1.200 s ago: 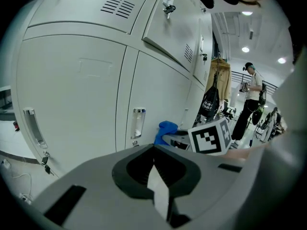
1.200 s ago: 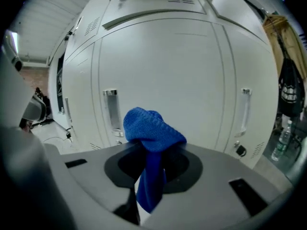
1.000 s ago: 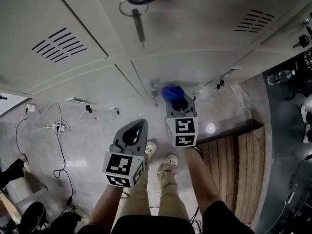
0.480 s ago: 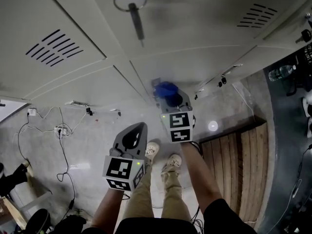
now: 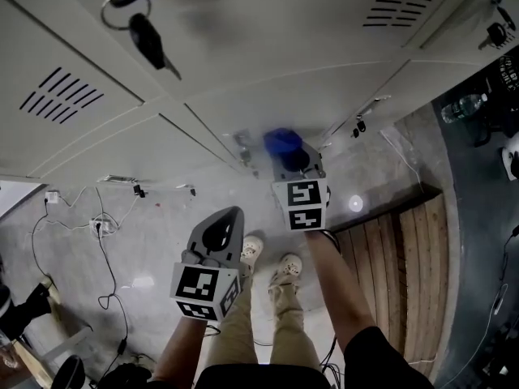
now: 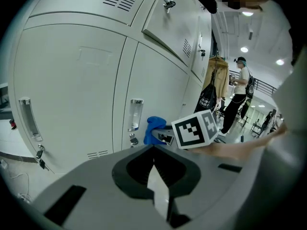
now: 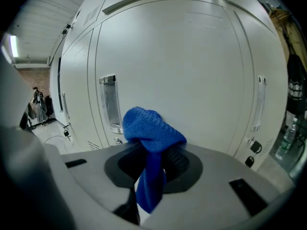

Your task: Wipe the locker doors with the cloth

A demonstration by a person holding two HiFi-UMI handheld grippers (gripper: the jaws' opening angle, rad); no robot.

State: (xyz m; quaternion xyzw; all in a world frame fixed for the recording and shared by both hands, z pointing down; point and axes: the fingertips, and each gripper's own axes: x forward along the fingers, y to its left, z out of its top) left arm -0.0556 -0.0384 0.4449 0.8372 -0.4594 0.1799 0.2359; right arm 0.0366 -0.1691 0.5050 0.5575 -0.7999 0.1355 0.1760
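Pale grey locker doors [image 5: 268, 63] fill the top of the head view. My right gripper [image 5: 288, 154] is shut on a blue cloth [image 5: 282, 142] and holds it against a lower door, beside a recessed handle [image 5: 243, 146]. In the right gripper view the cloth [image 7: 151, 131] bulges out of the jaws onto the door [image 7: 192, 66], with one end hanging down. My left gripper [image 5: 230, 214] hangs lower and to the left, away from the doors, shut and holding nothing. The left gripper view shows the cloth [image 6: 153, 128] and the right gripper's marker cube [image 6: 194, 128] ahead.
A key on a ring [image 5: 150, 39] dangles from an upper lock; more keys [image 5: 358, 126] hang at lower doors. A wooden bench [image 5: 397, 250] stands right of my feet [image 5: 268, 258]. Cables [image 5: 97, 225] lie on the floor at left. A person [image 6: 240, 97] stands far down the aisle.
The right gripper slid the cloth a little left, then back right along the lower door. The upper key now swings sideways. The left gripper has hardly moved.
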